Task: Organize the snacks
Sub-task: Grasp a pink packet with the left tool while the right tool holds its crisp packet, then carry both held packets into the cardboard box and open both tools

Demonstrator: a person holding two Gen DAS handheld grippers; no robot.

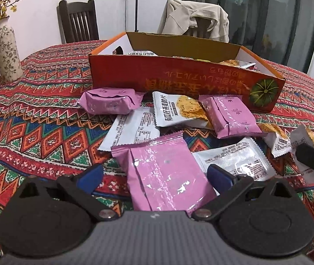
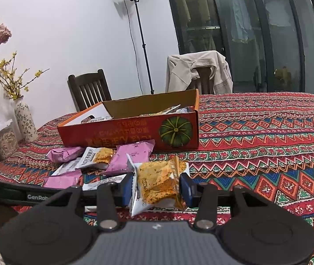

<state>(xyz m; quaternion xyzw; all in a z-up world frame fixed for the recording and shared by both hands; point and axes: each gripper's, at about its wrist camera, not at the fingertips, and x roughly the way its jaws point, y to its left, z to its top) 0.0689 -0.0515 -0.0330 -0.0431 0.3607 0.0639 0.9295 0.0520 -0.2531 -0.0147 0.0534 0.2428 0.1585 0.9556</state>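
A cracker packet point(image 2: 157, 183) is pinched between the blue pads of the right gripper point(image 2: 157, 186) and held clear of the tablecloth point(image 2: 256, 154), short of the open red box point(image 2: 135, 130). The left gripper point(image 1: 154, 174) is spread wide around a pink packet point(image 1: 165, 176) lying in the loose pile before the box, not yet clamped. Next, the held packet would probably be carried over the box wall and released inside.

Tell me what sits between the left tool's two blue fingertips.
A flat pink snack packet lies on the patterned tablecloth between the open left tool's fingertips, not yet pinched. The left wrist view shows it.
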